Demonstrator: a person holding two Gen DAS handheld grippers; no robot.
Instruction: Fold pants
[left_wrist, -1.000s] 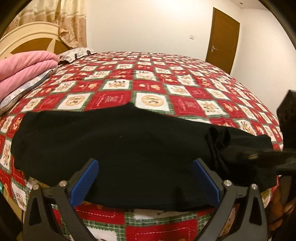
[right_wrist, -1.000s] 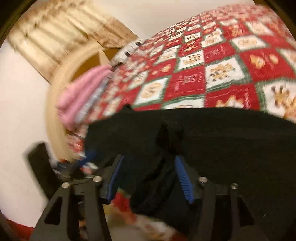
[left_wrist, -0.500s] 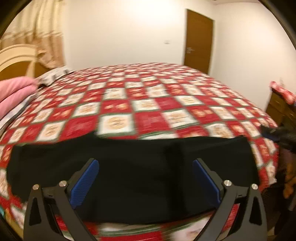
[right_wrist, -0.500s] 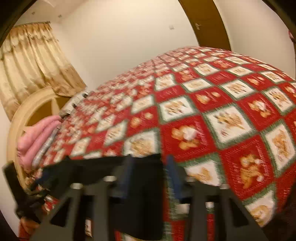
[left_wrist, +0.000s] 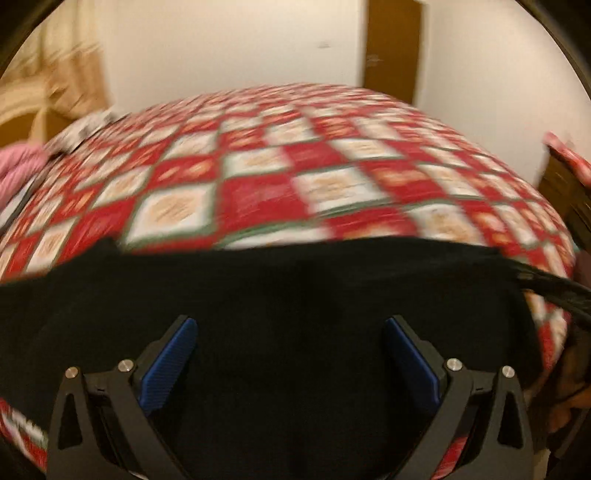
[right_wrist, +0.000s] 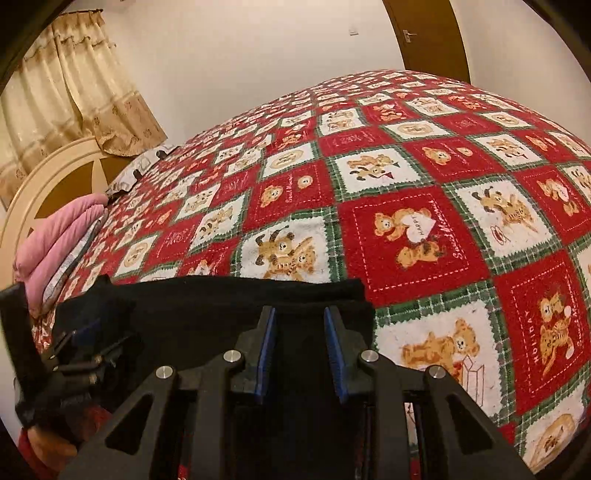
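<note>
Your right gripper (right_wrist: 299, 314) pinches the black pants (right_wrist: 207, 306) narrowly (left gripper (left_wrist: 288, 328) gapes wide, empty), which stretch sideways along the bed's (right_wrist: 406, 221) near edge.

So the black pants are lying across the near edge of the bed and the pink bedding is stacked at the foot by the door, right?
Not quite. The black pants do lie across the near edge of the bed, but the pink bedding is stacked by the headboard under the curtain, away from the door. The right wrist view shows it.
</note>
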